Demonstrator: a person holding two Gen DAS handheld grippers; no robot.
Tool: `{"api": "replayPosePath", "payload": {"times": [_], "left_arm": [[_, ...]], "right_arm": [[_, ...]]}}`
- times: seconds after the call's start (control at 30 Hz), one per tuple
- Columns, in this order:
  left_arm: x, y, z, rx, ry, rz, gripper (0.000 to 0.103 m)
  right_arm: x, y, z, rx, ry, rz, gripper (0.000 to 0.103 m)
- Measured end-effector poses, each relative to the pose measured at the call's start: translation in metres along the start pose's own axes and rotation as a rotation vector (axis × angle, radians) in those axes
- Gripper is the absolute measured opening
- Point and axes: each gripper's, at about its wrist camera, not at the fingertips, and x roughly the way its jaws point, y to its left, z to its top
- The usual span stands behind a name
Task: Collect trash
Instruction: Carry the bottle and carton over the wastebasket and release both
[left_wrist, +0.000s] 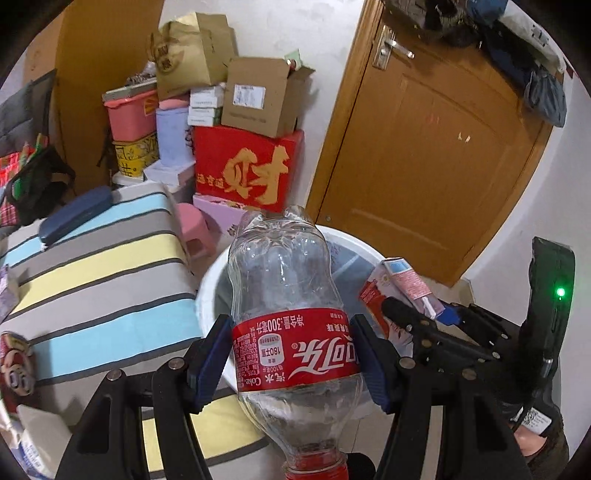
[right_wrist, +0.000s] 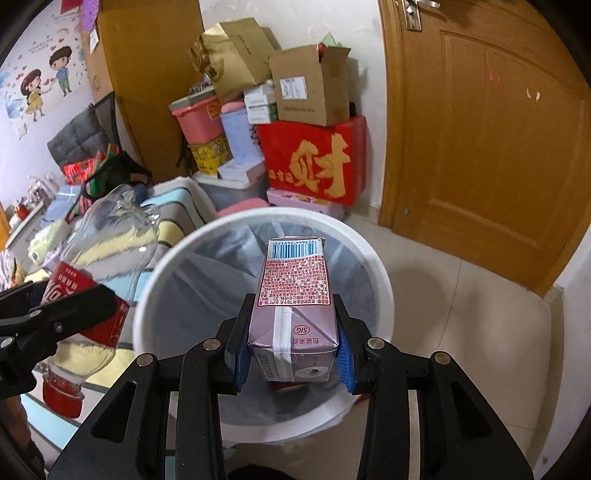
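Observation:
My left gripper (left_wrist: 295, 354) is shut on an empty clear cola bottle (left_wrist: 284, 295) with a red label, gripped at the label, red cap towards the camera. The bottle's base hangs over the near rim of a white trash bin (left_wrist: 210, 280) lined with a clear bag. My right gripper (right_wrist: 293, 350) is shut on a pink drink carton (right_wrist: 293, 295), held above the open white bin (right_wrist: 373, 258). In the right wrist view the cola bottle (right_wrist: 110, 236) and the left gripper show at the left edge. In the left wrist view the pink carton (left_wrist: 399, 284) shows at right, by the bin.
A striped bed cover (left_wrist: 99, 266) lies left of the bin. Stacked boxes, including a red box (left_wrist: 247, 166) and a cardboard box (right_wrist: 310, 85), stand behind it against the wall. A wooden door (right_wrist: 491, 147) is at right, with pale floor tiles (right_wrist: 461, 325) in front.

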Motion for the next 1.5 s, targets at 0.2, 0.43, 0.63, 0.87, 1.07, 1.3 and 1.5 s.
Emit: {"api": "replayPosePath", "payload": {"times": [0.2,0.43,0.63,0.87,1.07,1.3,1.5], "left_arm": [[0.023,-0.006,0.007,0.018,0.030,-0.004,0.065],[0.033,-0.004,0.009,0.011,0.026,0.026,0.067],[0.026,-0.002,0.008,0.005,0.010,0.023,0.071],[0.011,0.003,0.003,0.000,-0.006,0.053,0.071],[-0.008,0.007,-0.006,-0.011,-0.029,0.073,0.071],[-0.038,0.016,-0.017,-0.028,-0.070,0.106,0.071],[-0.066,0.030,-0.027,-0.055,-0.107,0.136,0.071]], "right_arm": [[0.013,-0.006,0.001,-0.012,0.036,-0.012,0.039],[0.025,-0.009,0.001,-0.044,0.064,-0.038,0.039],[0.026,-0.010,-0.001,-0.049,0.058,-0.048,0.062],[0.016,-0.013,-0.001,-0.009,0.038,-0.051,0.062],[0.000,-0.004,-0.001,0.000,-0.007,-0.033,0.062],[-0.018,0.009,-0.001,-0.003,-0.058,-0.013,0.062],[-0.027,0.026,-0.002,-0.017,-0.088,0.015,0.062]]}}
